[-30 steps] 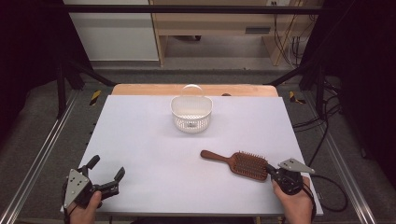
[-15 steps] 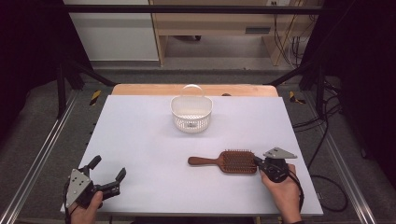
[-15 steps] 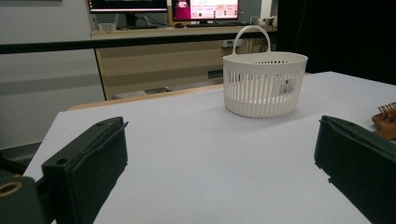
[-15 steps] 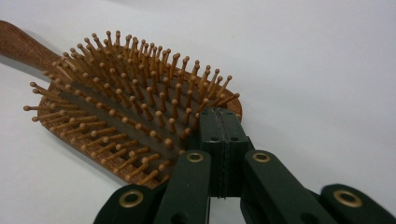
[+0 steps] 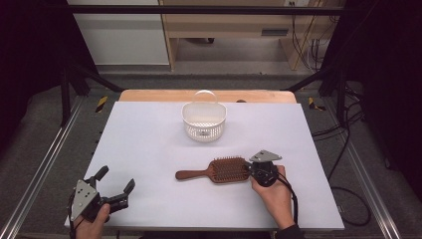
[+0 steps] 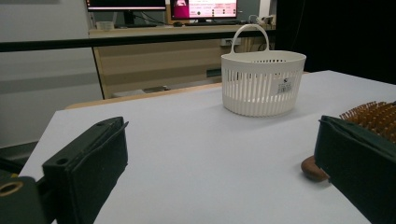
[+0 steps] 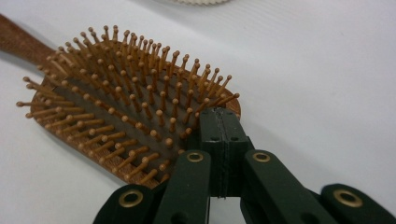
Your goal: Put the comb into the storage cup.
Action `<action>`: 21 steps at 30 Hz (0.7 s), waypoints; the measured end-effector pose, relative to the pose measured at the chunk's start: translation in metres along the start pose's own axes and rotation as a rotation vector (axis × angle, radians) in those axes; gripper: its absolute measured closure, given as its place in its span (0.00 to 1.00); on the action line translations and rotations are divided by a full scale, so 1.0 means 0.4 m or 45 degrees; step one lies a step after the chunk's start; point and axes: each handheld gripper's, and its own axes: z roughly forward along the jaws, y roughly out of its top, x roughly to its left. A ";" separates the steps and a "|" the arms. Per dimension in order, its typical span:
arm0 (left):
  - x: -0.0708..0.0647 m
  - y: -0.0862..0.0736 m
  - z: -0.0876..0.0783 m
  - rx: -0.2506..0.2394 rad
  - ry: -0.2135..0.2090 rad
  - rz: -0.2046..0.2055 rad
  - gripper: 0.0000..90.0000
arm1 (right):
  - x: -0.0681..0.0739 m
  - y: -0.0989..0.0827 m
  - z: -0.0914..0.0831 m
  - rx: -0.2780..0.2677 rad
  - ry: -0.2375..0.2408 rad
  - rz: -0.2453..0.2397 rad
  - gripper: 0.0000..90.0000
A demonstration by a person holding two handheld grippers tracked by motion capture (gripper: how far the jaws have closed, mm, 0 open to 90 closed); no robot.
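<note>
high: above near edge, looking down | left: low, faces basket (image 6: 263, 82) | right: close on hairbrush (image 7: 126, 112), shared with high

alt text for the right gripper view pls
The right gripper, jaws shut together, presses its tips against the end of a wooden hairbrush lying bristles up on a white table. The brush handle runs off toward the upper left.

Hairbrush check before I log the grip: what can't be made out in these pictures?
- Right gripper view: right gripper jaws pressed together at the hairbrush rim; whether they pinch it is unclear.
- Left gripper view: brush mostly behind a jaw.
- High view: basket label too small to read.
</note>
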 end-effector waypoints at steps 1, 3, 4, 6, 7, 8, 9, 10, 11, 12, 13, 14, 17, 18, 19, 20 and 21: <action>0.000 0.000 0.000 -0.001 -0.002 0.001 0.03 | 0.000 0.000 0.000 0.000 0.000 0.000 1.00; -0.001 0.001 0.001 -0.001 -0.003 0.002 0.03 | 0.009 0.014 0.016 -0.005 0.008 -0.011 1.00; -0.001 0.001 0.001 0.000 -0.004 0.004 0.03 | 0.009 0.014 0.016 -0.005 0.008 -0.011 1.00; -0.002 0.000 0.001 0.001 -0.006 0.003 0.03 | 0.014 0.022 0.026 -0.006 0.014 -0.009 1.00; -0.003 0.000 0.002 0.001 -0.007 0.003 0.03 | 0.017 0.026 0.030 -0.006 0.014 -0.009 1.00; -0.003 0.000 0.002 0.002 -0.008 0.004 0.03 | 0.022 0.033 0.038 -0.005 0.019 -0.014 1.00; -0.003 0.000 0.002 0.002 -0.009 0.004 0.03 | 0.025 0.037 0.041 -0.005 0.023 -0.018 1.00; -0.004 0.001 0.003 0.003 -0.011 0.005 0.03 | 0.025 0.037 0.041 -0.005 0.023 -0.018 1.00; -0.004 0.000 0.003 0.004 -0.012 0.007 0.03 | 0.029 0.040 0.045 -0.002 0.025 -0.022 1.00; -0.004 0.000 0.003 0.005 -0.013 0.007 0.03 | 0.032 0.043 0.048 -0.001 0.026 -0.026 1.00; -0.005 0.001 0.003 0.004 -0.014 0.008 0.03 | 0.035 0.046 0.051 -0.002 0.029 -0.036 1.00; -0.005 0.001 0.003 0.003 -0.015 0.007 0.03 | 0.038 0.048 0.054 -0.001 0.030 -0.035 1.00; -0.005 0.000 0.004 0.006 -0.017 0.008 0.03 | 0.051 0.059 0.065 0.001 0.041 -0.046 1.00; -0.005 0.000 0.004 0.006 -0.018 0.008 0.03 | 0.051 0.059 0.065 0.001 0.041 -0.046 1.00; -0.005 0.001 0.004 0.005 -0.018 0.008 0.03 | 0.054 0.062 0.068 0.003 0.047 -0.047 1.00; -0.005 0.001 0.004 0.005 -0.018 0.008 0.03 | 0.065 0.067 0.073 0.004 0.056 -0.056 1.00; -0.005 0.001 0.004 0.005 -0.017 0.008 0.03 | 0.065 0.067 0.073 0.004 0.056 -0.056 1.00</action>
